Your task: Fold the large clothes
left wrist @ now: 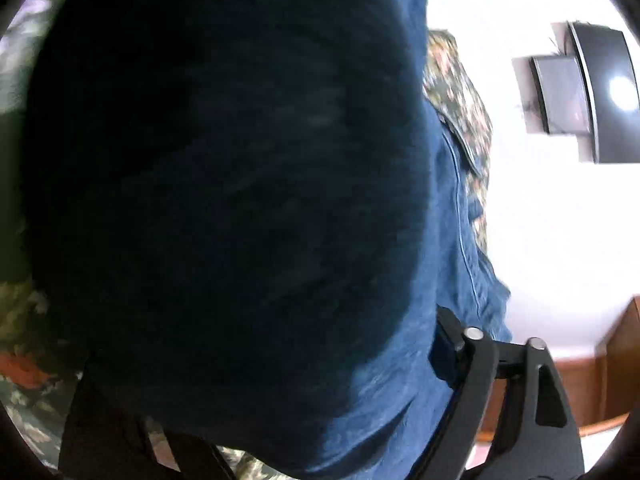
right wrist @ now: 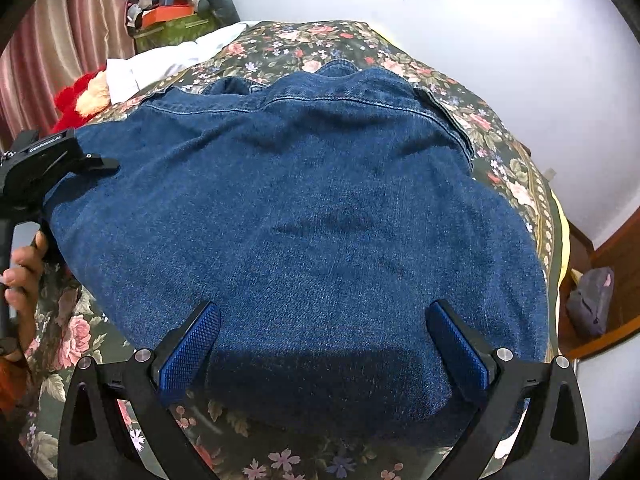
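Note:
A blue denim jacket (right wrist: 304,208) lies spread on a floral bedspread (right wrist: 516,184), collar at the far side. My right gripper (right wrist: 322,344) is open, its blue pads wide apart over the jacket's near hem, holding nothing. My left gripper (right wrist: 52,168) shows at the jacket's left edge, with a hand on its handle. In the left wrist view the denim (left wrist: 240,200) drapes over the fingers and fills most of the frame; only the right finger (left wrist: 452,344) shows, pressed against the cloth. The left jaws are hidden by fabric.
A white cloth (right wrist: 160,60) and a red and yellow plush toy (right wrist: 84,96) lie at the bed's far left. Boxes and clutter (right wrist: 172,12) stand behind them by a pink curtain. A wooden shelf with a grey pouch (right wrist: 592,300) is at the right. White wall behind.

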